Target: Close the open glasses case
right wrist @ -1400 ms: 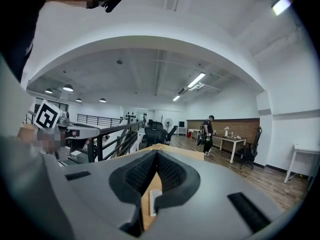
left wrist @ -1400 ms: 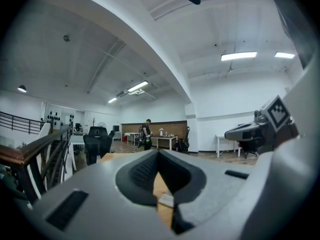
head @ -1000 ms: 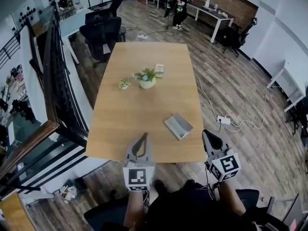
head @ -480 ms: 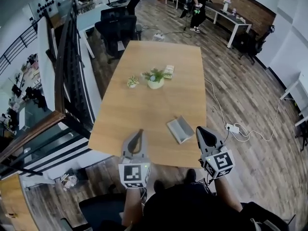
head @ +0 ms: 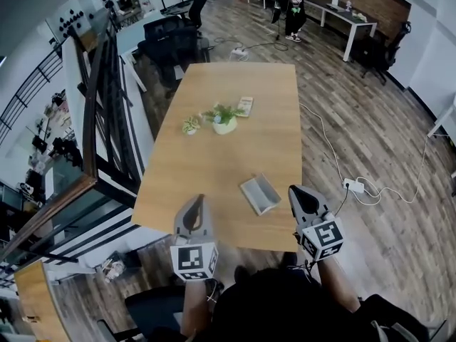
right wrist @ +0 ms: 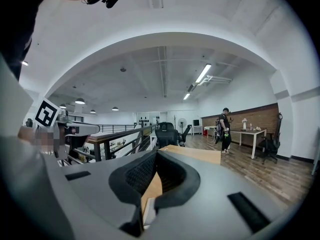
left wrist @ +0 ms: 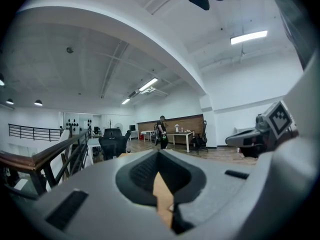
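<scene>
As the left hand-held gripper [head: 201, 199] and right hand-held gripper [head: 291, 190] hang closed, a plant [head: 224, 117] stands beyond the glasses case [head: 259, 194].

The right gripper [head: 296, 191] moves in closer to the glasses case [head: 258, 194], at its 3 o'clock. The left gripper [head: 198, 204] edges away toward its 8 o'clock.

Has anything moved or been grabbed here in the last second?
The right gripper has edged in toward the open glasses case; the left gripper barely shifted. Nothing was taken hold of: both pairs of jaws are shut and empty. The case, still open, and the plants stayed put on the table.
</scene>
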`<action>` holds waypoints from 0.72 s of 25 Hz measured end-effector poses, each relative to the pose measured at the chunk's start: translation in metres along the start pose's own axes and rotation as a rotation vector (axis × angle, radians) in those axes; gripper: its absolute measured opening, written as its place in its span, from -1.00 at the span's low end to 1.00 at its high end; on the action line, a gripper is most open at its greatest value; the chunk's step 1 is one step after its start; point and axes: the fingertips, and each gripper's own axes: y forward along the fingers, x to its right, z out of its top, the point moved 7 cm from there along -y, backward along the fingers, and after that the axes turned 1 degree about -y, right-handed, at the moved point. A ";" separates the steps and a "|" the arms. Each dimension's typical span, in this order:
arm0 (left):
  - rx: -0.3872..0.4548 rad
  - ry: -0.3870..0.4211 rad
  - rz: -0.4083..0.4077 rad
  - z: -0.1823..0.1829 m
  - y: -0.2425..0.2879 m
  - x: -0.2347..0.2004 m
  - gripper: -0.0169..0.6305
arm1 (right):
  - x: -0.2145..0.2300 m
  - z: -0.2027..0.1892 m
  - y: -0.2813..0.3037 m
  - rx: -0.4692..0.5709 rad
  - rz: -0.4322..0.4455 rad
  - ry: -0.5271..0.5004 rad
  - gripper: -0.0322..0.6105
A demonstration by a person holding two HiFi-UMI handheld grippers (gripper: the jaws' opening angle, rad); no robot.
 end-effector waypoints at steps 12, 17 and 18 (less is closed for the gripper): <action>-0.026 0.001 0.025 -0.004 -0.002 0.002 -0.95 | 0.001 -0.007 0.000 -0.008 0.035 0.003 -0.86; -0.041 -0.006 0.037 -0.008 -0.008 -0.003 -0.95 | -0.007 -0.008 0.000 -0.015 0.049 0.002 -0.86; -0.043 -0.007 0.038 -0.009 -0.009 -0.003 -0.95 | -0.008 -0.008 -0.001 -0.016 0.049 0.000 -0.86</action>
